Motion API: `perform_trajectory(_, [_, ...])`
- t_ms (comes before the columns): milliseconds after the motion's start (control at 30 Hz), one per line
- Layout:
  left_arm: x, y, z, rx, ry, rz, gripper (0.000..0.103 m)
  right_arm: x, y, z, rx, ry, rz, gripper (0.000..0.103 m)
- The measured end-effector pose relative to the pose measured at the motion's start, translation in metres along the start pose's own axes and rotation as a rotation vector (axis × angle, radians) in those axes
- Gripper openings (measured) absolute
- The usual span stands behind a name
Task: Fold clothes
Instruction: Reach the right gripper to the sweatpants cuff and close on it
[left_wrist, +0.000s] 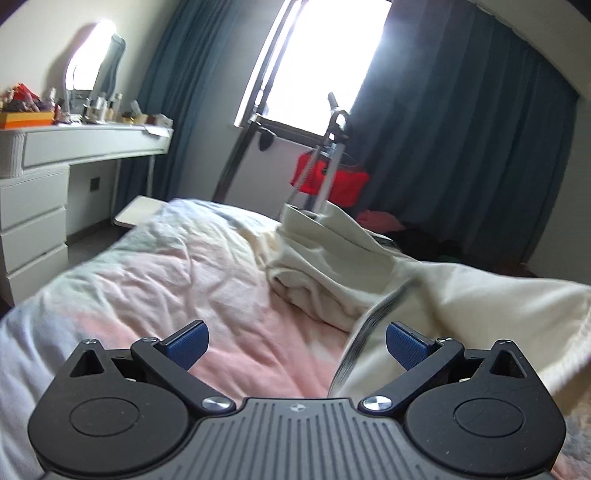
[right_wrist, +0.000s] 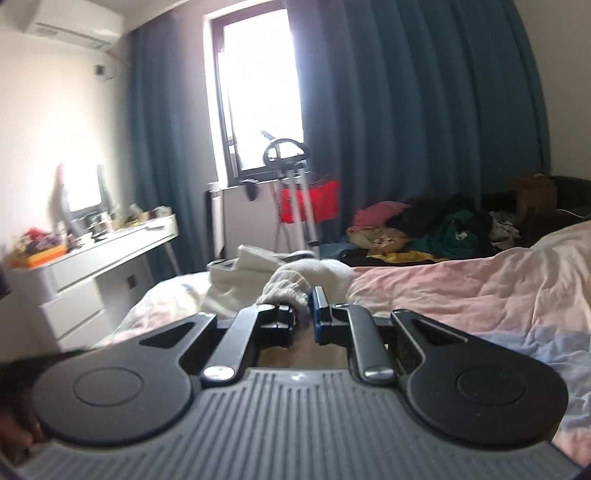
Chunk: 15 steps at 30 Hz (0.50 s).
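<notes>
A cream-white garment (left_wrist: 332, 254) lies crumpled on the pink bed cover (left_wrist: 184, 280), with one part stretched toward the lower right in the left wrist view. My left gripper (left_wrist: 297, 345) is open and empty, low over the cover, with the garment's striped edge (left_wrist: 373, 325) between its blue pads (left_wrist: 406, 347). My right gripper (right_wrist: 304, 306) is shut on a bunched fold of the same cream garment (right_wrist: 288, 286) and holds it just above the bed (right_wrist: 480, 288).
A white dressing table (left_wrist: 74, 147) with drawers and clutter stands left of the bed. A steamer stand with a red bag (left_wrist: 328, 177) is by the window and dark curtains. A heap of coloured clothes (right_wrist: 424, 229) lies at the back right.
</notes>
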<state>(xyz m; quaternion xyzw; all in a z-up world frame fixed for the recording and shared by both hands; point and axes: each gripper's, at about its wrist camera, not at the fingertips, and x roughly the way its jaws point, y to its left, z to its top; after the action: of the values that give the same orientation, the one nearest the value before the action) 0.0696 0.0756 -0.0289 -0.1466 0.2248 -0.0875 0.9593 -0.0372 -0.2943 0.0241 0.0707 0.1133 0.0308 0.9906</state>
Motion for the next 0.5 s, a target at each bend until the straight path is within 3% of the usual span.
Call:
perform_trajectory(167, [0.001,-0.009,-0.030,-0.075,0.134,-0.102,0.103,-0.006,-0.021,-0.022,0.037,0.088,0.000,0.013])
perform_trajectory(300, [0.019,-0.023,-0.051,-0.023,0.210,-0.083,0.103,0.000,-0.043,-0.035,0.149,0.166,-0.021,0.014])
perform_trajectory(400, [0.036,-0.019,-0.061,-0.053,0.246,-0.077,0.102,-0.003,-0.055,-0.039,0.184,0.188,-0.018,0.017])
perform_trajectory(500, [0.046,-0.011,-0.065,-0.115,0.268,-0.091,0.101,-0.006,-0.077,-0.040,0.289,0.246,0.039,0.042])
